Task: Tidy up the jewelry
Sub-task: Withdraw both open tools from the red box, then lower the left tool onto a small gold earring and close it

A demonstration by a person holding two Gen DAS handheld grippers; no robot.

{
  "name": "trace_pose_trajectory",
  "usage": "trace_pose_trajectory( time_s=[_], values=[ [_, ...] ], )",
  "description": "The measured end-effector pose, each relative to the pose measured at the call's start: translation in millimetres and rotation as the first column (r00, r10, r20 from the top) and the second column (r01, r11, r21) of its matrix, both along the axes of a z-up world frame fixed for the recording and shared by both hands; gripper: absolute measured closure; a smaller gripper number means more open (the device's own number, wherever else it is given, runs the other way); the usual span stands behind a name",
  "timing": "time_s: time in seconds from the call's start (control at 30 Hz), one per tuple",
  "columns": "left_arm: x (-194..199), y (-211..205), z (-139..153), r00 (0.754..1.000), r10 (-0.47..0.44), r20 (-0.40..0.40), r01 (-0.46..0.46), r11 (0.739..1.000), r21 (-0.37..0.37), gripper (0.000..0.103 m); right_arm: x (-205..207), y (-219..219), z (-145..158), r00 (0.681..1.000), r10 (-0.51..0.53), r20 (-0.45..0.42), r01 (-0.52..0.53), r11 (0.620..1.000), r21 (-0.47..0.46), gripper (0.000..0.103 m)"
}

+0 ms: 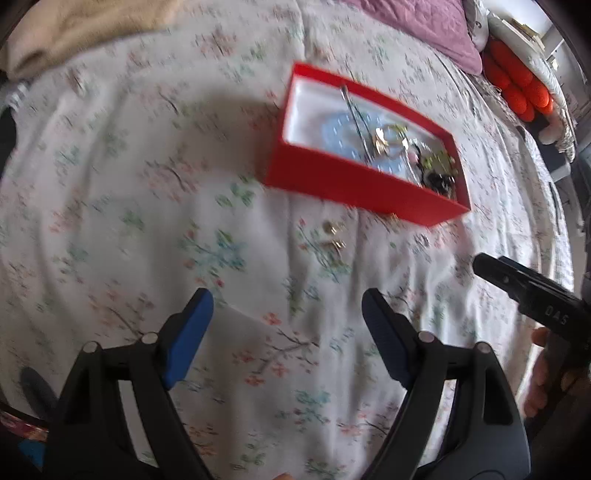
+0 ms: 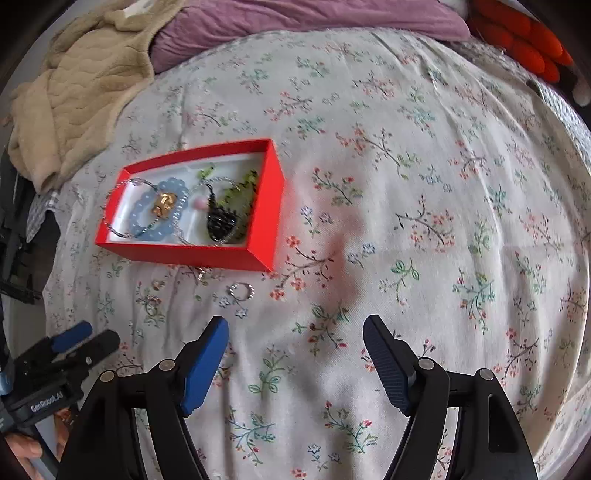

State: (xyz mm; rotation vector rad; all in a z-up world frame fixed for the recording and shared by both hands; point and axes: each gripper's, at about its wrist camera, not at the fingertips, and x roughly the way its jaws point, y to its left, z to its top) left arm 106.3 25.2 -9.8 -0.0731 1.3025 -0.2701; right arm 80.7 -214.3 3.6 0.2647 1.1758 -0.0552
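Note:
A red jewelry box [image 2: 184, 253] with a white lining lies open on the floral bedspread; it also shows in the left wrist view [image 1: 354, 181]. Inside lie a blue beaded bracelet [image 2: 142, 225], a gold piece [image 2: 164, 205], a silver chain [image 2: 184, 210] and green and black pieces [image 2: 231, 210]. On the cover in front of the box lie a silver ring [image 2: 242, 291] and small earrings [image 2: 157, 284], seen as gold bits in the left wrist view [image 1: 334, 234]. My left gripper [image 1: 287, 314] is open and empty. My right gripper [image 2: 295, 332] is open and empty, right of the ring.
A beige blanket [image 2: 81, 88] and a purple pillow [image 2: 295, 18] lie at the far side of the bed. An orange object [image 1: 517, 85] sits at the far right edge. The left gripper's body [image 2: 66, 354] shows at the lower left of the right wrist view.

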Motion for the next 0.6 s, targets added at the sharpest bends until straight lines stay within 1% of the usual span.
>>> trace_pose_trajectory(
  time_s=[0.07,0.13,0.2,0.33,0.4,0.5,0.57,0.6],
  values=[
    [0,-2,-5,1.0,0.003,-0.028,-0.004,1.0,-0.026,0.02,0,-2,-3,1.0,-0.007,-0.015,0.007,1.0,0.002,0.026],
    [0,-4,-8,0.999,0.003,-0.038,-0.005,0.999,-0.037,0.02,0,-3,-6,1.0,-0.012,-0.028,0.012,1.0,0.003,0.026],
    [0,-9,-8,0.999,0.001,-0.033,-0.002,1.0,-0.03,0.02,1,-4,-7,0.999,-0.012,-0.036,0.012,1.0,0.004,0.026],
    [2,-22,-12,1.0,0.001,-0.01,-0.001,1.0,0.006,0.02,2,-3,-9,0.999,-0.008,-0.043,0.009,1.0,0.008,0.026],
    [4,-28,-15,1.0,0.003,-0.006,-0.003,1.0,0.006,0.021,2,-3,-10,0.999,-0.009,-0.045,0.009,1.0,0.009,0.026],
    [7,-37,-16,1.0,-0.009,0.009,0.009,1.0,0.007,0.032,3,-3,-12,0.999,-0.012,-0.05,0.012,1.0,0.012,0.026],
    [9,-43,-18,1.0,-0.017,0.024,0.016,1.0,0.021,0.043,4,-5,-13,0.998,-0.013,-0.054,0.014,1.0,0.013,0.026],
    [10,-44,-18,1.0,-0.016,0.026,0.015,1.0,0.024,0.045,4,-5,-14,0.998,-0.014,-0.056,0.015,1.0,0.013,0.026]
  ],
)
